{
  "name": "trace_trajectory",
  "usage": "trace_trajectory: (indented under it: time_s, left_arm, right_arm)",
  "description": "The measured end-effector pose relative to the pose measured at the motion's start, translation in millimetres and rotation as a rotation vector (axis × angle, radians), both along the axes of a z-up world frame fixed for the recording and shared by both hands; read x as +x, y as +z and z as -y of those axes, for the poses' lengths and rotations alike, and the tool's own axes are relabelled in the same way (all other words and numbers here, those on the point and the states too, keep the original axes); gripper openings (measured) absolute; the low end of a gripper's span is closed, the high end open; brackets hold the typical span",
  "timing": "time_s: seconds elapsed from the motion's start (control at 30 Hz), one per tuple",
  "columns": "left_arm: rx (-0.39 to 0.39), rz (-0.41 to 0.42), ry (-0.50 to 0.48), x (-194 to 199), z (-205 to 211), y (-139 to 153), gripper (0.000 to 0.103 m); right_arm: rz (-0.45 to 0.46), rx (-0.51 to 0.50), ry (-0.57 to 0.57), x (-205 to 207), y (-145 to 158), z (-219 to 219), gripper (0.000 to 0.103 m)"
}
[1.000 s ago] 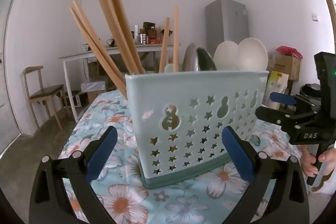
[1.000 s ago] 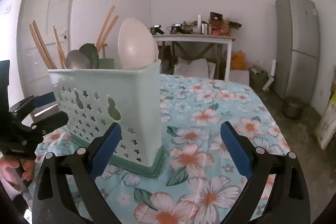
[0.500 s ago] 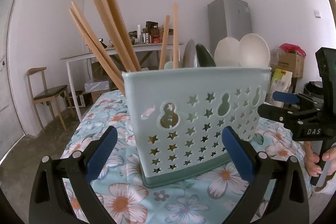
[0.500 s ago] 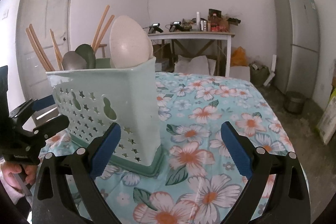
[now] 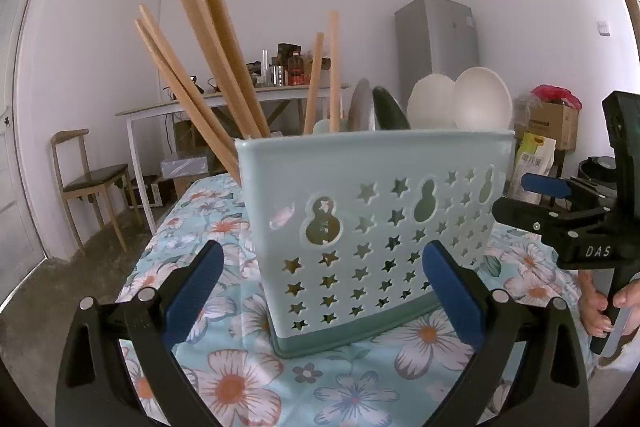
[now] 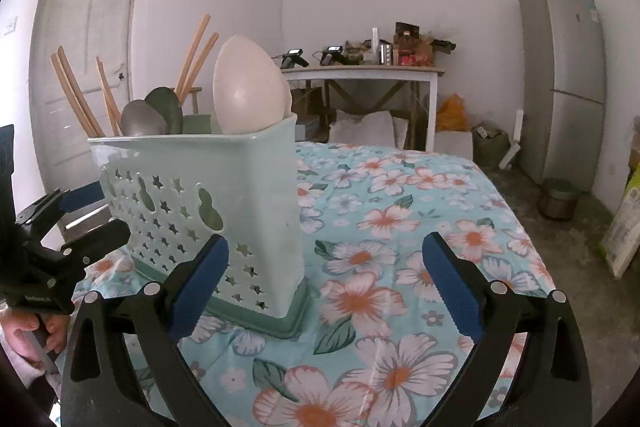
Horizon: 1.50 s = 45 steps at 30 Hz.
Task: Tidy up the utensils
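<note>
Both of my grippers hang empty in front of the basket. The left gripper (image 5: pixel 320 291) has its jaws spread wide and faces the long side of the pale green basket (image 5: pixel 372 215), near it but not touching. The right gripper (image 6: pixel 326 283) is likewise spread, aimed past the basket's short end; its left blue finger (image 6: pixel 198 287) overlaps the basket's corner in this view, and I cannot tell whether it touches.

The basket stands upright on the table, on a darker green base. The utensils are already in it and grouped by kind. Wooden chopsticks (image 5: pixel 208 39) lean out at one end. A grey spoon (image 6: pixel 142 119) and a dark green spoon (image 6: pixel 166 109) stand in the middle. Two white spoons (image 5: pixel 456 103) stand at the other end. I see no loose utensil on the cloth in either view, so I judge the sorting to be done or nearly done. What remains, if anything, would be to draw both grippers away.

The surface is a table under a light blue cloth with a flower print (image 6: pixel 400 219). Beyond it, white walls enclose a bare concrete floor. A white side table (image 6: pixel 360 73) holds bottles and small devices, a grey fridge (image 6: pixel 560 79) stands in the corner, and a wooden chair (image 5: pixel 92 183) sits by the wall near a white door (image 6: pixel 88 67).
</note>
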<state>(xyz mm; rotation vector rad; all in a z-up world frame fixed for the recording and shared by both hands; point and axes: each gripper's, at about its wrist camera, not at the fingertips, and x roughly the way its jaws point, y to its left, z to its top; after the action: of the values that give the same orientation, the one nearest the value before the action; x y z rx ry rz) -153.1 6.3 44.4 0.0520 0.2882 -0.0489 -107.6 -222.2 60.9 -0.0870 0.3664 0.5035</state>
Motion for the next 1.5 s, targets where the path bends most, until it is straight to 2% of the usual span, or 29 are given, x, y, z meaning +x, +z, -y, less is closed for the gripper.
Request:
trace_trajectory:
  time_s: [0.23, 0.63, 1.5]
  left_arm:
    - [-0.007, -0.004, 0.001, 0, -3, -1, 0.098]
    - [-0.029, -0.011, -0.002, 2, -11, -1, 0.098]
    - [-0.001, -0.017, 0.007, 4, -4, -2, 0.098]
  right_arm:
    - [0.033, -0.014, -0.002, -6, 1, -2, 0.095]
    - [0.036, -0.016, -0.002, -7, 1, -3, 0.095]
    - [0.041, -0.02, -0.005, -10, 3, -4, 0.095]
